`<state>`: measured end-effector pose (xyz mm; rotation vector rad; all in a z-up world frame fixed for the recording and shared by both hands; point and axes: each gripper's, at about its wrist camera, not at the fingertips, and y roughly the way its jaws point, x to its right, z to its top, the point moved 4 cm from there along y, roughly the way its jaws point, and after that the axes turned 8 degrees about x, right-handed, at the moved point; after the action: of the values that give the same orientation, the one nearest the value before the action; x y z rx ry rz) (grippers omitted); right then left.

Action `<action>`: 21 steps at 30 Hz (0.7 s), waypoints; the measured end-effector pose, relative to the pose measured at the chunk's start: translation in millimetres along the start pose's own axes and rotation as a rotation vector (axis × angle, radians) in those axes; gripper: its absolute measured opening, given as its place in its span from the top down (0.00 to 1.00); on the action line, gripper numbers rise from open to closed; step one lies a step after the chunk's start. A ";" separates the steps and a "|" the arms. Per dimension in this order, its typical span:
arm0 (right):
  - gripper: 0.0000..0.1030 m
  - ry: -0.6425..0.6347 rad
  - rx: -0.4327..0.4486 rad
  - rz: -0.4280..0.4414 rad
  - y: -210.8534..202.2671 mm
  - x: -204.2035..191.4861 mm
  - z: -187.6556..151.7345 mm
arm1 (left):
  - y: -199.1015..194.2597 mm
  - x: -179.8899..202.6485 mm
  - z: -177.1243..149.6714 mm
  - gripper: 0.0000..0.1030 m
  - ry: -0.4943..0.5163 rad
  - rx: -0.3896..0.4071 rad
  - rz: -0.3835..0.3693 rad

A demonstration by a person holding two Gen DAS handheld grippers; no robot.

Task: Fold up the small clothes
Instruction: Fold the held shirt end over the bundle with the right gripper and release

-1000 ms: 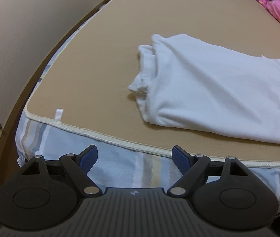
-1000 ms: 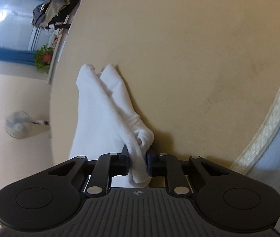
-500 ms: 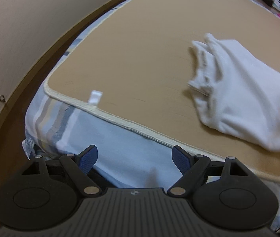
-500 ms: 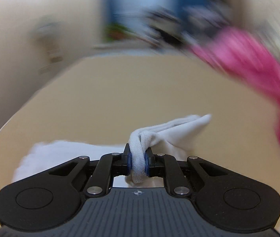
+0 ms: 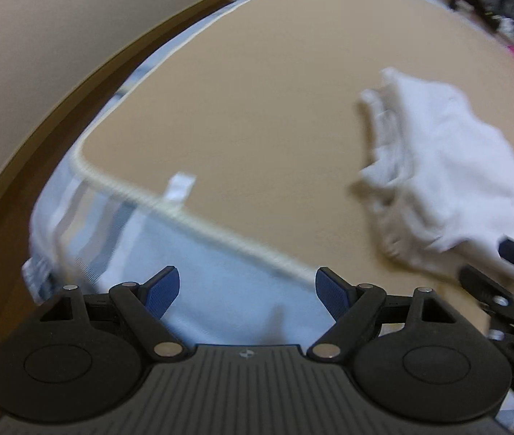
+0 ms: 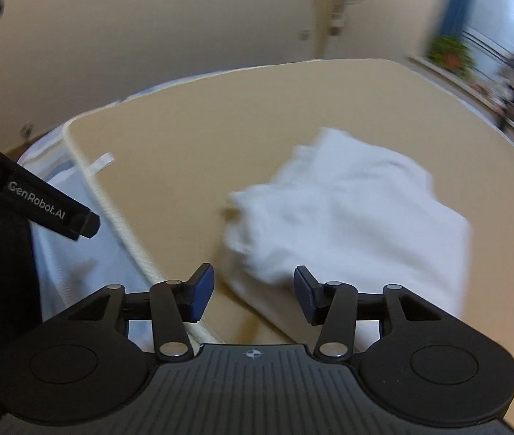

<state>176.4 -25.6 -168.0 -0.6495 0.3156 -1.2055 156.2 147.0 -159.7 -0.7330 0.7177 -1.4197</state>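
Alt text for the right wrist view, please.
A folded white garment lies on a tan mat, just ahead of the open, empty right gripper. Part of the left gripper shows at the left edge; the picture is motion-blurred.

My grippers are matt black plastic (image 6: 253, 295), blue ribbed pads (image 5: 159, 286). White garment (image 6: 358, 217) looks soft cotton; tan mat (image 5: 257, 108) smooth, corded edge.

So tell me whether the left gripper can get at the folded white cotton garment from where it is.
Probably yes. The left gripper is open over the mat's edge, and bare tan mat lies between it and the folded white cotton garment.
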 end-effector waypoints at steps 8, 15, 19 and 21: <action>0.51 0.239 0.038 -0.259 -54.5 80.3 -29.2 | 10.0 86.7 42.4 0.02 0.090 0.033 -0.171; 0.73 0.286 -0.127 -0.203 1.3 85.5 -63.0 | 81.1 85.7 24.8 0.00 0.075 -0.130 0.014; 0.72 0.273 -0.114 -0.159 -16.0 85.2 -79.3 | 68.1 55.2 16.2 0.00 -0.007 -0.139 -0.010; 0.57 0.312 -0.104 -0.123 -28.2 95.6 -73.2 | 60.0 48.8 15.4 0.01 -0.068 -0.153 -0.063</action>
<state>147.4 -142.3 -197.2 -0.5753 0.6100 -1.4182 205.6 99.5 -198.9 -0.9257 0.7620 -1.4007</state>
